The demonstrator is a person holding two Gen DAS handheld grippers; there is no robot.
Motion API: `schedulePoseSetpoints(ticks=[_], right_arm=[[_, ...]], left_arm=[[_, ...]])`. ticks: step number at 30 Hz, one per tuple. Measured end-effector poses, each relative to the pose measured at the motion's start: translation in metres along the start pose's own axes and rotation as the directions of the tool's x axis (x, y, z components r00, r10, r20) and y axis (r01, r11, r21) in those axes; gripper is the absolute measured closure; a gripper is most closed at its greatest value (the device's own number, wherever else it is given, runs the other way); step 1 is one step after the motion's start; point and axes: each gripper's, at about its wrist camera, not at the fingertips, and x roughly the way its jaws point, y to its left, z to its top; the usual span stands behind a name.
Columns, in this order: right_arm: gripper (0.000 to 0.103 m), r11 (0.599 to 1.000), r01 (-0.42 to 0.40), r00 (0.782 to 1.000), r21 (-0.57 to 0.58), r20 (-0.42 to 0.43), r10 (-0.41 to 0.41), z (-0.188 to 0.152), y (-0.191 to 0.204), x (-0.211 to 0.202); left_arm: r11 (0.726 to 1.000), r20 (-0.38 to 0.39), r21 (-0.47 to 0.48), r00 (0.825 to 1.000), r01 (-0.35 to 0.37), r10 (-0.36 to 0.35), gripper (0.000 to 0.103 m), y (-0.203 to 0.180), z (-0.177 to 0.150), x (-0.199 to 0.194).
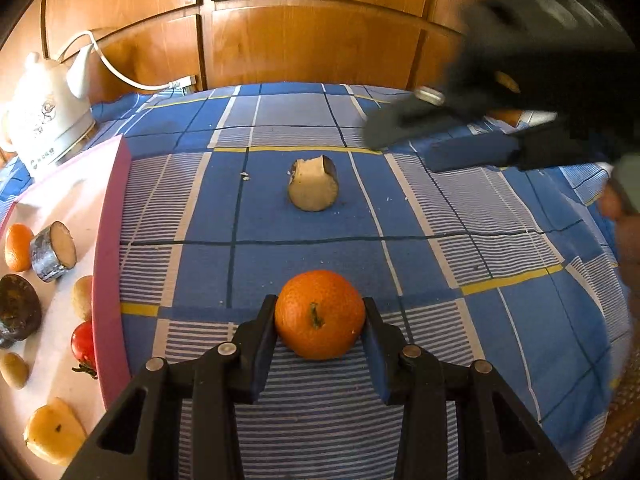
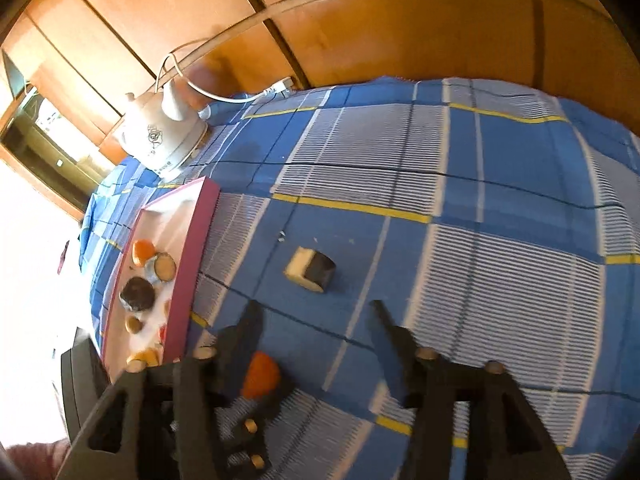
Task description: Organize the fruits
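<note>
An orange mandarin (image 1: 319, 315) sits between the fingers of my left gripper (image 1: 320, 320) on the blue checked cloth; both pads touch its sides. It also shows in the right wrist view (image 2: 261, 375). A cut piece of dark-skinned, pale-fleshed fruit (image 1: 313, 183) lies on the cloth farther ahead, also seen from the right wrist (image 2: 311, 268). A pink tray (image 1: 108, 248) at the left holds several fruits. My right gripper (image 2: 316, 312) is open and empty, up above the cloth; it shows blurred at the upper right of the left wrist view (image 1: 460, 136).
A white electric kettle (image 1: 44, 116) with a white cord stands at the far left behind the tray, also in the right wrist view (image 2: 160, 136). Wooden cabinet doors (image 1: 312, 36) close off the back. Small crumbs lie on the cloth near the cut fruit.
</note>
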Motion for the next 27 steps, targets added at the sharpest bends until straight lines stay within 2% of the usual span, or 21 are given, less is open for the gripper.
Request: schedulePoseSetpoints(ticks=[3, 8, 9, 10, 11, 18, 23, 27], right_arm=[[0.043, 1.0, 0.016, 1.0, 0.003, -0.025, -0.016, 0.012, 0.008, 0.02], [0.043, 0.995, 0.094, 0.989, -0.026, -0.113, -0.097, 0.024, 0.019, 0.06], [0.047, 0.995, 0.094, 0.987, -0.032, -0.127, -0.098, 0.024, 0.019, 0.066], [0.062, 0.994, 0.104, 0.984, -0.045, -0.138, -0.11, 0.023, 0.019, 0.07], [0.062, 0.992, 0.112, 0.983, -0.058, -0.141, -0.119, 0.022, 0.02, 0.071], [0.063, 0.979, 0.14, 0.984, -0.151, -0.092, -0.155, 0.001, 0.017, 0.036], [0.062, 0.959, 0.217, 0.968, -0.183, -0.083, -0.235, -0.028, -0.004, 0.016], [0.063, 0.954, 0.246, 0.962, -0.172, -0.077, -0.262, -0.038, -0.015, 0.012]], left_arm=[[1.0, 0.004, 0.0, 1.0, 0.003, -0.003, 0.062, 0.001, -0.001, -0.001], [1.0, 0.008, -0.002, 1.0, 0.007, -0.007, 0.062, 0.001, -0.002, -0.001], [1.0, 0.008, -0.002, 1.0, 0.008, -0.008, 0.062, 0.001, -0.003, -0.002], [1.0, 0.009, -0.002, 1.0, 0.008, -0.008, 0.062, 0.001, -0.003, -0.002], [1.0, 0.009, -0.001, 1.0, 0.008, -0.008, 0.062, 0.001, -0.003, -0.002], [1.0, 0.008, 0.004, 1.0, 0.011, -0.011, 0.062, 0.001, -0.003, -0.003], [1.0, -0.029, -0.006, 1.0, 0.011, -0.011, 0.063, 0.002, 0.003, -0.003], [0.999, -0.059, -0.035, 0.998, 0.026, -0.028, 0.063, 0.006, 0.007, -0.009]])
